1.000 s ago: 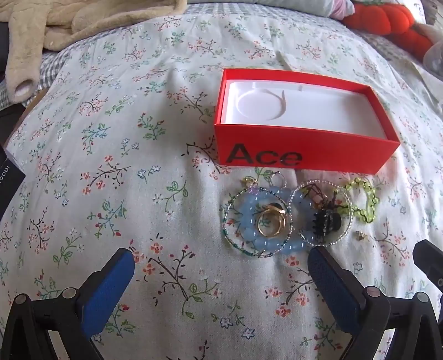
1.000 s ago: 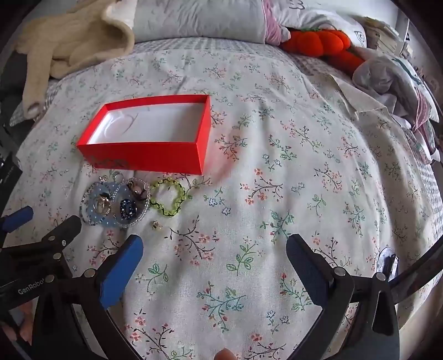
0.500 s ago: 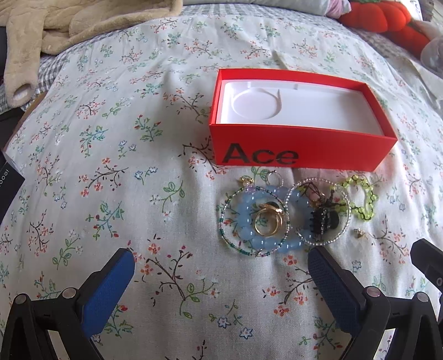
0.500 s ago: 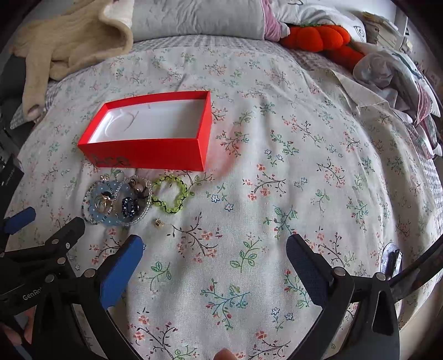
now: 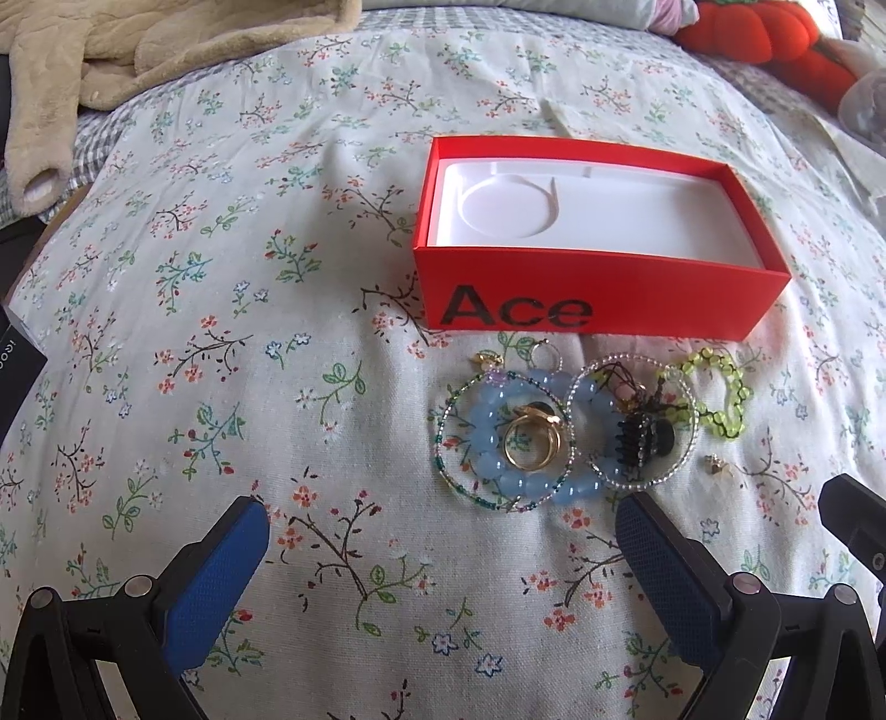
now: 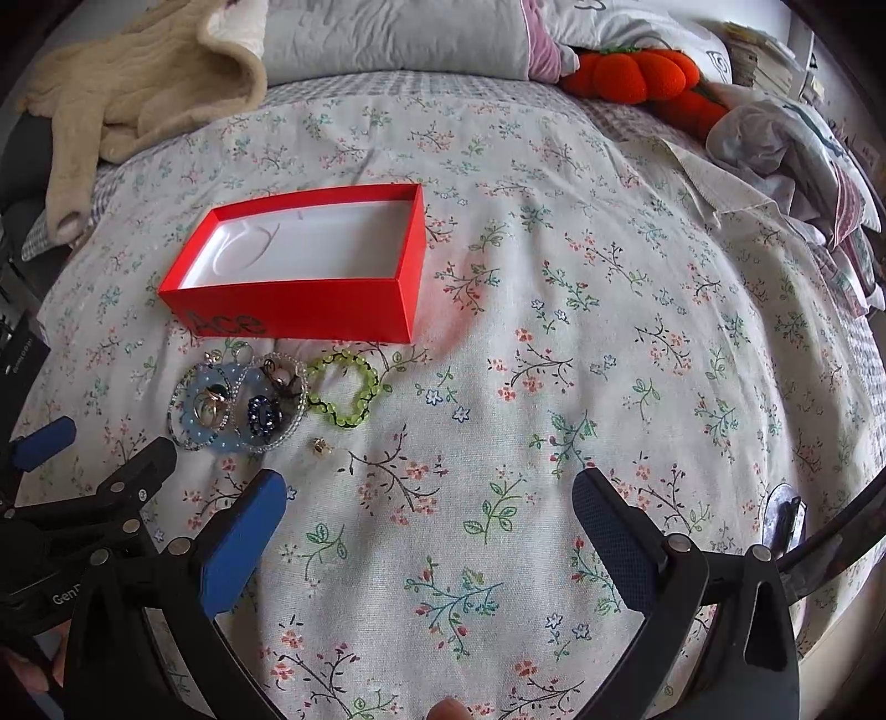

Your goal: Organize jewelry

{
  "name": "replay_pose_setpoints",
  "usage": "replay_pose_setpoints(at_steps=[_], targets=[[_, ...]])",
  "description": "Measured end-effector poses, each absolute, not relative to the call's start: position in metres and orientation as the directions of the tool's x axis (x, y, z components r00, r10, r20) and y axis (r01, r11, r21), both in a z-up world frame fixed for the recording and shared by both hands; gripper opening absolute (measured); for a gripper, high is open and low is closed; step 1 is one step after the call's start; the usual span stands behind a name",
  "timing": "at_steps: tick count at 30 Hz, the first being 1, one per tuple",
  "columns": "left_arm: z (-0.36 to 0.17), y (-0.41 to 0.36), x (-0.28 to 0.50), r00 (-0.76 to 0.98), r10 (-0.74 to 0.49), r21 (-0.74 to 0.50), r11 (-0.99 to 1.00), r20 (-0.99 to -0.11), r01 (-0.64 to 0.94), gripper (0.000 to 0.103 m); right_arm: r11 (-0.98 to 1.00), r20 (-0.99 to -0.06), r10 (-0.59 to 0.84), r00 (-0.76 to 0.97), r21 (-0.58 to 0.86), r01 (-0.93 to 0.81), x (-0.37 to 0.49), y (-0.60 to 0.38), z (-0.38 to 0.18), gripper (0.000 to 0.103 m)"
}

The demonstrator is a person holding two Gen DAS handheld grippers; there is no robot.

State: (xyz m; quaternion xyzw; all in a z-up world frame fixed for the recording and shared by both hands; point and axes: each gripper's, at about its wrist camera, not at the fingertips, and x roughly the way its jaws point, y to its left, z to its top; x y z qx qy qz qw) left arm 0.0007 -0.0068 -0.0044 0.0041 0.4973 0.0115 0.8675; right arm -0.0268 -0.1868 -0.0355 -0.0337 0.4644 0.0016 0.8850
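Jewelry pile (image 5: 576, 426) lies on the floral bedspread (image 5: 221, 343), just near of the red box (image 5: 598, 310) marked "Ace". Pile holds a blue bead bracelet (image 5: 487, 437) with a gold ring (image 5: 534, 443) inside its loop, thin seed-bead hoops overlapping it, a black hair claw (image 5: 642, 440) to the right, and a lime green bead bracelet (image 5: 714, 393) at the far right of the cluster. A small gold earring (image 5: 716, 464) sits apart, near and right of the claw. Red box is open, white insert with a round recess, nothing in it.

Left gripper (image 5: 443, 559) hovers just near of the pile, jaws spread wide, holding nothing; its right blue pad is close to the blue bracelet, not touching. Right gripper (image 6: 429, 531) is to the right and near side of the pile, jaws wide apart, holding nothing, over bare bedspread.

Far left: beige fleece garment (image 6: 138, 94). Far right: orange pumpkin plush (image 6: 637, 72) and crumpled clothes (image 6: 792, 155). Grey pillow (image 6: 398, 39) at the far edge.
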Motion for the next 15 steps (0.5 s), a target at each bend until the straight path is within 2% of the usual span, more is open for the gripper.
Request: replay_pose_setpoints(at_steps=[15], targets=[[-0.0033, -0.0077, 0.0011, 0.506, 0.025, 0.020, 1.000, -0.862, -0.015, 0.103, 0.998, -0.821, -0.029, 0.570, -0.058, -0.034, -0.0272, -0.1865, -0.0354, 0.103]])
